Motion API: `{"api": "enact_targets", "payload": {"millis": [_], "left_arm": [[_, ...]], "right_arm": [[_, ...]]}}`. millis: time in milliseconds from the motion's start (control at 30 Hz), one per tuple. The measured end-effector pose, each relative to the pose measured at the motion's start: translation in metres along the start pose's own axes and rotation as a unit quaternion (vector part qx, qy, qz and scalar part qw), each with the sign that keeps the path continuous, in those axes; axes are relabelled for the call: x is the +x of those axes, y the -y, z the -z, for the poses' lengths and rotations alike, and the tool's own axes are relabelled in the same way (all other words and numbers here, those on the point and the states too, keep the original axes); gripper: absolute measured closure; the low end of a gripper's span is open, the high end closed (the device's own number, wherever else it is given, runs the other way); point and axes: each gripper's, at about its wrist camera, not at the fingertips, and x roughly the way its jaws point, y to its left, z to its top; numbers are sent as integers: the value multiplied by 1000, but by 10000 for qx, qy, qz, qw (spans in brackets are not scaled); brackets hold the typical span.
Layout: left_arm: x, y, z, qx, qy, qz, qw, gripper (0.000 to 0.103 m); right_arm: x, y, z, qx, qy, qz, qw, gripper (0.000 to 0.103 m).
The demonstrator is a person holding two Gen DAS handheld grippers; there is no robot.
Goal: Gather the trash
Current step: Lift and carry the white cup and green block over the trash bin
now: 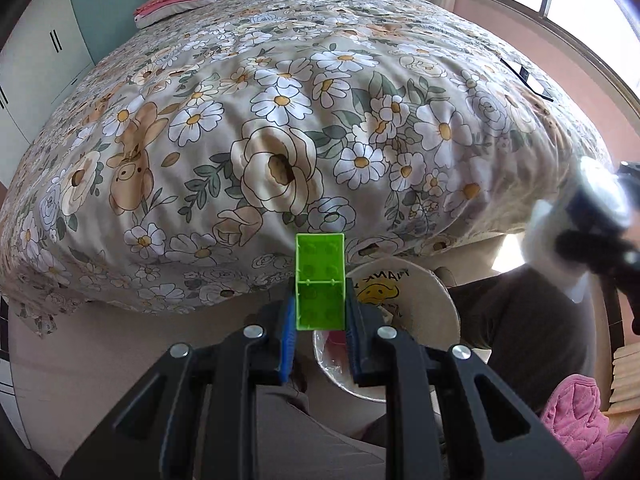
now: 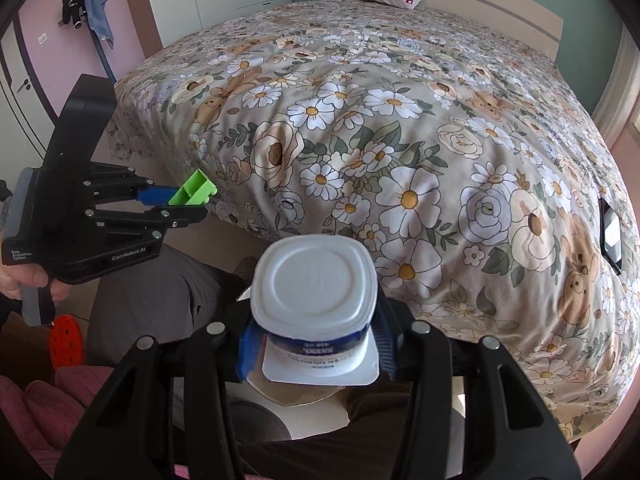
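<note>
The left claw [image 1: 320, 316] is clamped on a stiff, light green block [image 1: 320, 280] above the lined bin [image 1: 424, 300]. The right claw [image 2: 312, 344] pinches an upturned yogurt cup [image 2: 316, 292]; its thin walls would likely crush, so a light squeeze suits. Beyond lies the floral bed [image 1: 280, 120].
</note>
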Motion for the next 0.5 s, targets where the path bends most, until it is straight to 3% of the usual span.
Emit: {"api": "enact_targets", "payload": {"millis": [500], "left_arm": [[97, 18, 44, -248, -1070, 542, 9925, 80]], "right_arm": [[114, 5, 61, 591, -1162, -446, 9905, 55]]}}
